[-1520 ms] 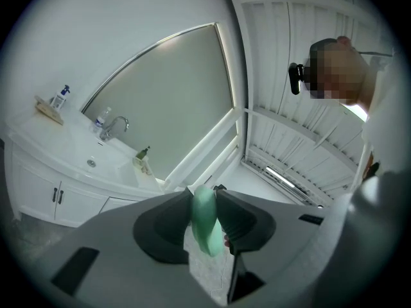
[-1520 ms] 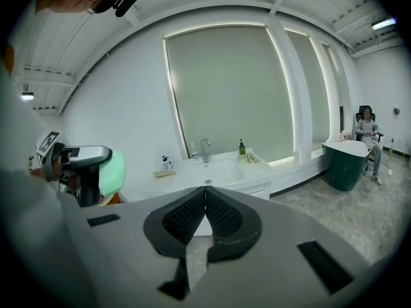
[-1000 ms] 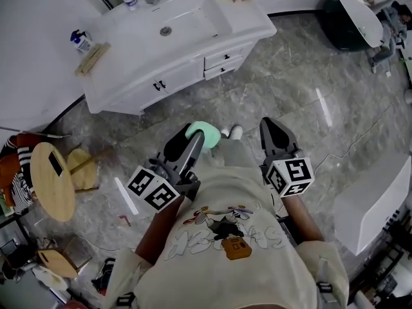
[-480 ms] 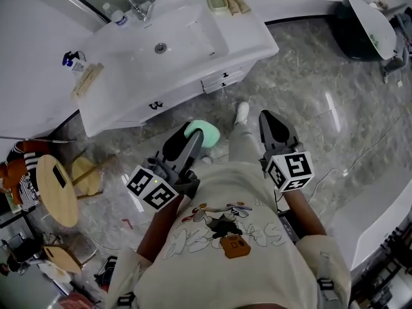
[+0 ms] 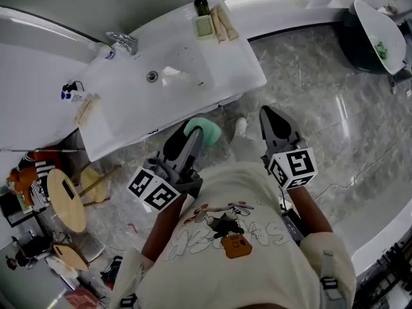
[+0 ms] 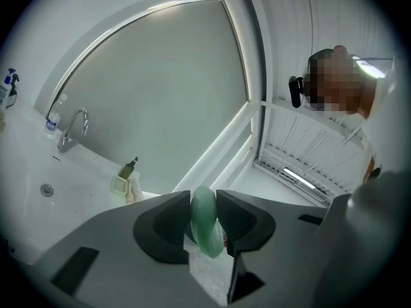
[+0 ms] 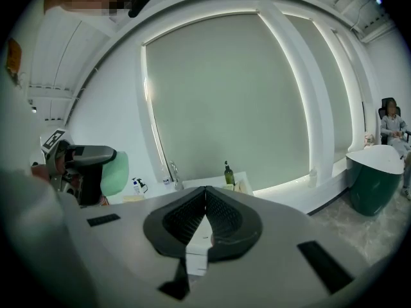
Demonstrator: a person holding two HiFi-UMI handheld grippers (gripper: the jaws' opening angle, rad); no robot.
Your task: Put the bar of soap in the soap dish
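Head view has the left gripper (image 5: 192,140) out in front of the person's body, its jaws closed on the bar of soap (image 5: 205,131), a pale green slab that sticks out past the jaw tips toward the vanity counter (image 5: 238,69). Left gripper view confirms the hold: the two pads press on the flat faces of the soap (image 6: 206,223), which stands on edge between them with its narrow rim facing the camera and its long axis running up and down. The right gripper (image 5: 270,118) hangs off to the right with its jaws shut together and nothing between them. The soap dish (image 5: 204,26), a small pale gridded tray, sits at the back edge of the counter near its right rear corner, just beside a dark bottle (image 5: 201,4) and some rolled towels (image 5: 223,23), on the far side of the sink basin (image 5: 174,69) from the person. From above, the dish lies almost straight ahead of the soap, well apart from it, with the counter's front edge and the basin between them. The left gripper is plainly the nearer one and already carries the load. Along its own jaws, though, the dish (image 6: 119,185) shows low and to the left, so I judge the gripper is aimed right of the target and must swing left as it reaches over the basin
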